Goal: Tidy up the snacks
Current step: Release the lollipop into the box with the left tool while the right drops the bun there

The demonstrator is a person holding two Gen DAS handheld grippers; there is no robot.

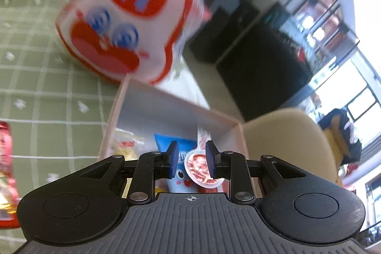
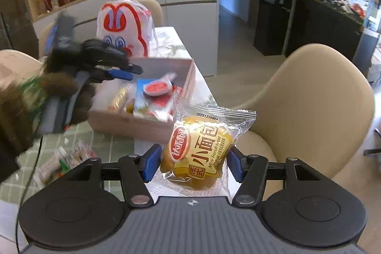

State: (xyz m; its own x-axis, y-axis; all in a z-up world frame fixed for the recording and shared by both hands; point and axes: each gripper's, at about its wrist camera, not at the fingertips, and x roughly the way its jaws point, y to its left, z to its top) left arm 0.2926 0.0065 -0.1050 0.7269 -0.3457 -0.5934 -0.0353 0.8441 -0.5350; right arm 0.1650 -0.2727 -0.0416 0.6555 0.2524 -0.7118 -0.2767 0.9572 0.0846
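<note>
A pink cardboard box (image 1: 171, 97) (image 2: 119, 120) stands on the table with several snack packets in it. My left gripper (image 1: 191, 158) (image 2: 132, 72) hovers over the box, open. A small round cup with a red lid (image 1: 198, 170) (image 2: 157, 87) lies below it on a blue packet (image 1: 164, 144), free of the pads. My right gripper (image 2: 193, 164) is shut on a clear packet of yellow mini French bread (image 2: 200, 149), held above the table's corner in front of the box. The bread fills the space between the blue pads.
A white bag with a red and blue cartoon face (image 1: 128, 16) (image 2: 126, 25) stands behind the box. Loose packets (image 2: 64, 158) lie on the green checked cloth (image 1: 47, 87); a red packet (image 1: 4, 170) sits at the left. A beige chair (image 2: 309, 99) stands beside the table.
</note>
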